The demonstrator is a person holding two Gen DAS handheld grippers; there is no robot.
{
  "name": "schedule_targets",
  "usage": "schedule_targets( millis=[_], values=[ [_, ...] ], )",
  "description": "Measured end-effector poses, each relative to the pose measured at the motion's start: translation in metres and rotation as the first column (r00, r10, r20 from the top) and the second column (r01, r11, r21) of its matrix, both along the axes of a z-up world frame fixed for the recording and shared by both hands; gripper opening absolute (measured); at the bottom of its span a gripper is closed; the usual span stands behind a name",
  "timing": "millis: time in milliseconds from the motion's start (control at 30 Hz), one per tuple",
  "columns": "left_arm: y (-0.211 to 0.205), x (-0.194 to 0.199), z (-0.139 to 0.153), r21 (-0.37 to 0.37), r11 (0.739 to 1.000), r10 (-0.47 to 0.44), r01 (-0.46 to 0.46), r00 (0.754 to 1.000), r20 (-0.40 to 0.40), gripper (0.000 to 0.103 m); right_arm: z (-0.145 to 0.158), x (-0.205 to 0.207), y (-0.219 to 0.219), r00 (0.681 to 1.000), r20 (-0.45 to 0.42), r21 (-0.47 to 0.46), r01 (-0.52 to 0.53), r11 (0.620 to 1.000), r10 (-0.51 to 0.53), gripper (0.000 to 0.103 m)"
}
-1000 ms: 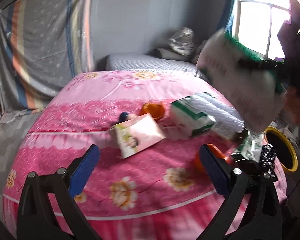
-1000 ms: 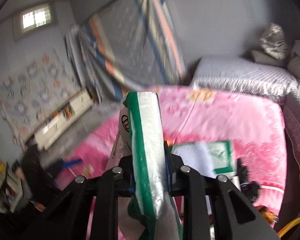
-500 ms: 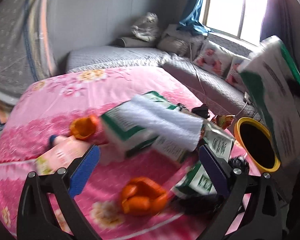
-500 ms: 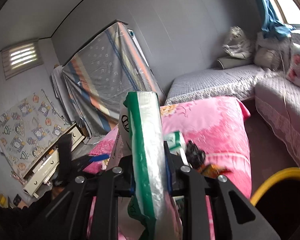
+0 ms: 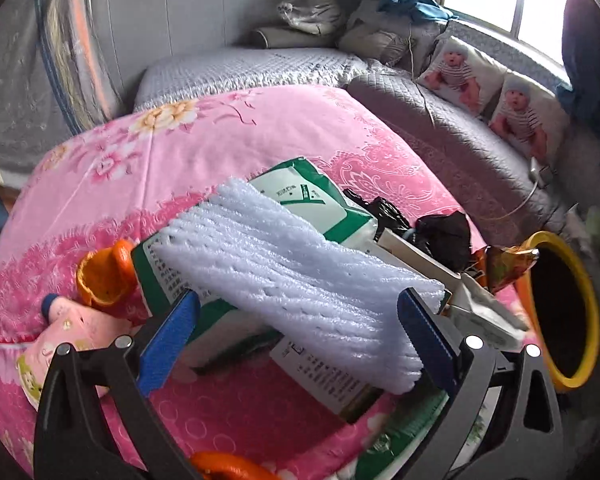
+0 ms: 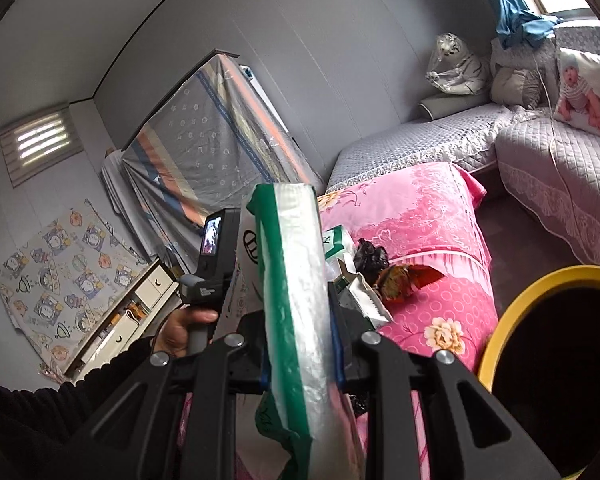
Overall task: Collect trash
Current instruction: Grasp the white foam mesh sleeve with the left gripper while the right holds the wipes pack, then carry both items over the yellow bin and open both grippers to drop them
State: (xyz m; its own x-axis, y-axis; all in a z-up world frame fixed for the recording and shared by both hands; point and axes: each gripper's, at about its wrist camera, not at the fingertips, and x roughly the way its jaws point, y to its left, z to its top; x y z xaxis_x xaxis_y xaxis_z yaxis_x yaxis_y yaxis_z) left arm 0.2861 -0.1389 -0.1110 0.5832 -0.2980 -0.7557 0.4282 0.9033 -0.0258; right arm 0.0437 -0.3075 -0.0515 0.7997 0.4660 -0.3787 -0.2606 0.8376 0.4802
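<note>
Trash lies heaped on a pink flowered bed (image 5: 220,140). My left gripper (image 5: 296,340) stands open low over it, its blue pads (image 5: 168,344) on either side of a white foam sheet (image 5: 292,268) that rests on green-and-white packs (image 5: 312,196). My right gripper (image 6: 300,356) is shut on a green-and-white plastic pack (image 6: 296,292) held on edge. It hangs off the bed's corner, close to the yellow-rimmed bin (image 6: 512,308). In the left wrist view that bin (image 5: 580,300) stands on the floor at the right of the bed.
Orange peel (image 5: 104,276), a pink packet (image 5: 64,332), a black bag (image 5: 444,236) and a snack wrapper (image 5: 500,264) lie around the packs. A grey sofa (image 6: 560,168) runs behind. A person's hand (image 6: 184,328) holds the left gripper's handle.
Both views have swung right and the yellow bin has come close. The left gripper has moved in over the foam sheet and packs. The right gripper keeps its hold on the pack.
</note>
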Motion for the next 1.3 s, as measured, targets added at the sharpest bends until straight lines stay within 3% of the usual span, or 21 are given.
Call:
schedule_targets(
  millis=[67,100,167,267,600,867,1100,1300],
  values=[
    [0.000,0.001,-0.002,-0.002,1.000,-0.010,0.010,1.000,-0.003,0.065,-0.001,0.002,-0.003,1.000,-0.005,0.013,0.002,1.000,-0.002,0.021],
    [0.002,0.002,-0.001,-0.015,1.000,-0.012,0.012,1.000,-0.013,0.059,-0.002,0.002,-0.005,1.000,-0.009,0.019,0.004,1.000,-0.004,0.021],
    [0.004,0.001,-0.001,-0.024,0.999,-0.022,0.022,1.000,-0.017,0.029,-0.004,0.002,-0.004,1.000,-0.016,0.026,0.004,1.000,-0.004,0.021],
    [0.012,-0.004,0.001,-0.040,0.999,-0.030,0.029,1.000,-0.011,0.015,-0.005,0.001,-0.004,1.000,-0.022,0.037,0.006,0.999,-0.005,0.021],
    [0.072,-0.053,0.042,-0.190,0.981,-0.009,0.030,0.994,0.112,0.012,-0.007,0.006,0.001,0.998,-0.056,0.056,0.016,0.998,-0.013,0.021],
    [0.111,-0.080,0.056,-0.255,0.967,0.044,-0.007,0.989,0.142,0.012,-0.006,0.012,0.005,0.997,-0.069,0.055,0.031,0.998,-0.027,0.021],
    [0.109,-0.097,0.061,-0.264,0.964,0.012,0.031,0.987,0.160,0.012,0.006,0.013,-0.007,0.996,-0.047,0.052,0.082,0.995,-0.080,0.021],
    [0.074,-0.116,0.062,-0.241,0.959,-0.107,0.148,0.979,0.175,0.012,0.031,0.007,-0.041,0.973,0.031,0.038,0.229,0.973,-0.230,0.021]
  ],
)
